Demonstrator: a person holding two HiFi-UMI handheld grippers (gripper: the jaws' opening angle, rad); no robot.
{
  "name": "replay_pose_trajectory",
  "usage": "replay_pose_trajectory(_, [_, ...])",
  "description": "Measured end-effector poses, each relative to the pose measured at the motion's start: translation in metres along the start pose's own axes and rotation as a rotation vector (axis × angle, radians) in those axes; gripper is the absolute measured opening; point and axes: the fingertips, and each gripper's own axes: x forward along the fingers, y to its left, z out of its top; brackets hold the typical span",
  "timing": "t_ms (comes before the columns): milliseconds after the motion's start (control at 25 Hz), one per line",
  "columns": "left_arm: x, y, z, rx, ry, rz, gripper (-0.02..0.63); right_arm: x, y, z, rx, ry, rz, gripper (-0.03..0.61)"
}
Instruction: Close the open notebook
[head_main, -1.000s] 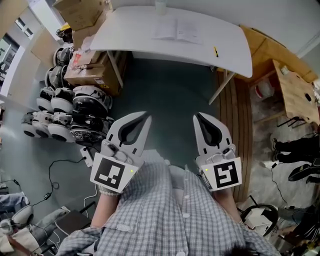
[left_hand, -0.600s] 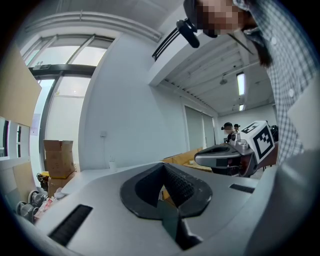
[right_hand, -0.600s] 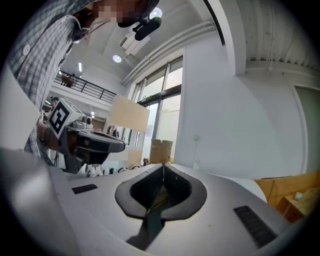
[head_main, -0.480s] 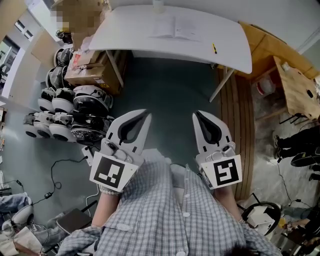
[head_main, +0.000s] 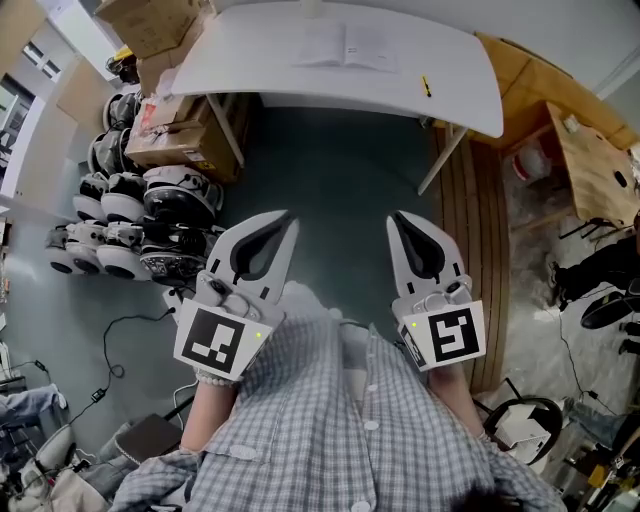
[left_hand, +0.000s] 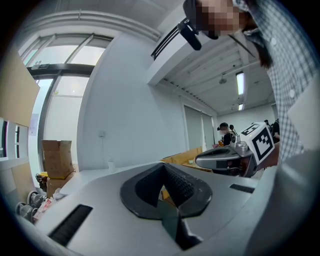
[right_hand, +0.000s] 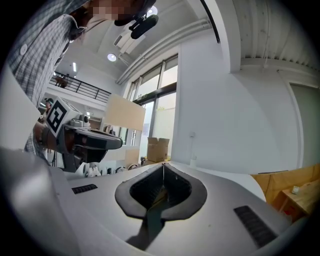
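The open notebook (head_main: 345, 47) lies flat with its white pages up on the far side of the white table (head_main: 250, 60), well ahead of both grippers. My left gripper (head_main: 288, 215) and right gripper (head_main: 394, 218) are held side by side close to my body, over the dark floor, pointing toward the table. Both are shut with nothing between the jaws. In the left gripper view the left gripper (left_hand: 162, 165) has its pads meeting at the tip. The right gripper (right_hand: 163, 164) looks the same in the right gripper view. The notebook shows in neither gripper view.
A yellow pen (head_main: 426, 87) lies near the table's right edge and a cup (head_main: 312, 8) stands at its back. Cardboard boxes (head_main: 175, 140) and a heap of round white-and-black gear (head_main: 130, 220) sit left. A wooden table (head_main: 590, 170) stands right.
The head view has shifted a little, so the table sits slightly higher in the picture. Both grippers stay shut and hardly move.
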Motion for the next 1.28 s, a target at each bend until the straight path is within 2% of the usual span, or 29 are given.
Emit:
replay_pose_trajectory(480, [0.020, 0.063, 0.007, -0.050, -0.060, 0.055, 0.008, 0.038, -0.006, -0.003, -0.046, 0.047, 0.016, 0.020])
replay_pose_trajectory(760, [0.056, 0.094, 0.005, -0.058, -0.039, 0.007, 0.008, 0.082, -0.021, -0.002, -0.039, 0.063, -0.002, 0.020])
replay_pose_trajectory(1280, [0.103, 0.160, 0.005, -0.085, -0.043, -0.069, 0.008, 0.146, -0.056, 0.000, -0.038, 0.091, -0.122, 0.020])
